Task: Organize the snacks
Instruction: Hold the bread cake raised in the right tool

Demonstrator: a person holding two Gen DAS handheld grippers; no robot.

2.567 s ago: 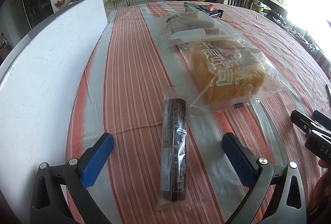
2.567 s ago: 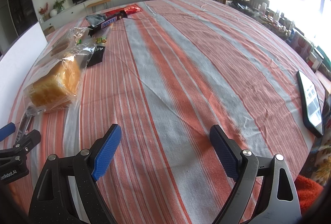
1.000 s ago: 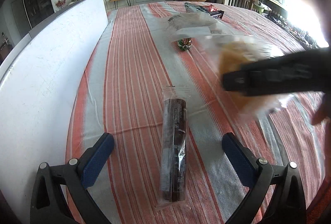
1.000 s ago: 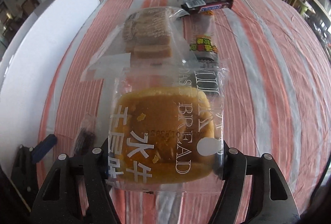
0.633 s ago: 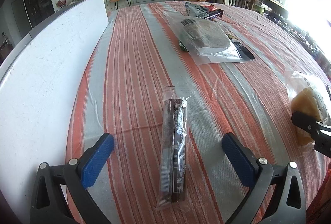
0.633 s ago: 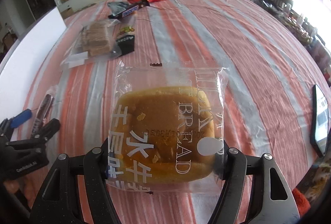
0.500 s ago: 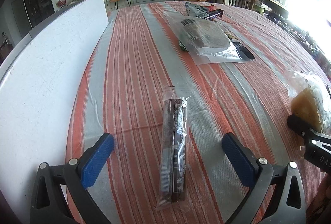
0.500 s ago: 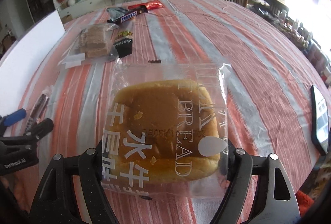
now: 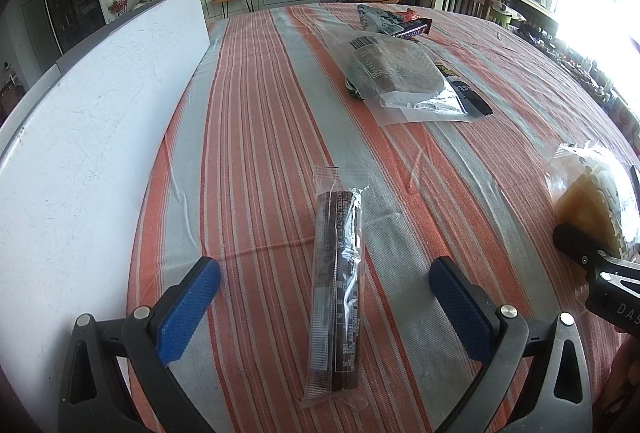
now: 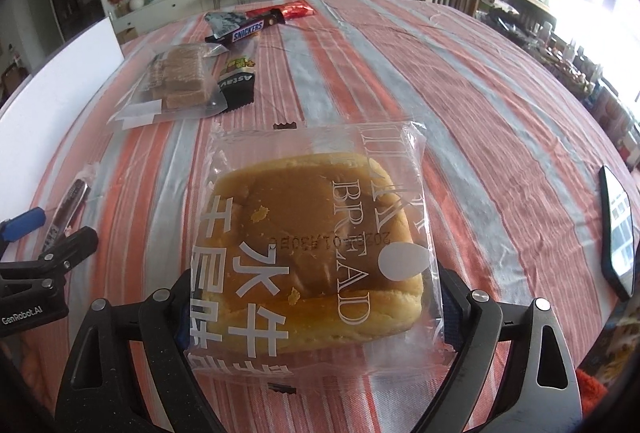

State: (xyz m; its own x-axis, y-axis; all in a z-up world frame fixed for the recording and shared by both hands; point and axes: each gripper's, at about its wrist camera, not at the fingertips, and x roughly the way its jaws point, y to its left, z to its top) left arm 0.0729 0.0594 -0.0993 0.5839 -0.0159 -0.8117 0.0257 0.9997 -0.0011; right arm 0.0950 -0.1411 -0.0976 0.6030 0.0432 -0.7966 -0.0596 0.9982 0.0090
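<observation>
My right gripper (image 10: 316, 313) is shut on a bagged loaf of bread (image 10: 312, 245), clear wrap with white lettering, held low over the striped tablecloth (image 10: 460, 81). The loaf also shows at the right edge of the left wrist view (image 9: 592, 205). My left gripper (image 9: 324, 301) is open, its blue pads either side of a long dark snack bar (image 9: 340, 273) in clear wrap lying on the cloth. A bag of brown biscuits (image 10: 176, 81), a black packet (image 10: 238, 83), a Snickers bar (image 10: 248, 29) and a red packet (image 10: 296, 9) lie farther back.
A white board (image 9: 80, 137) stands along the table's left side. A phone (image 10: 618, 229) lies near the right edge of the table. Chairs and a TV unit stand beyond the far edge.
My right gripper has carried the bread from beside the biscuit bag to the near right of the table, and it has sunk slightly lower. The left gripper has not moved.
</observation>
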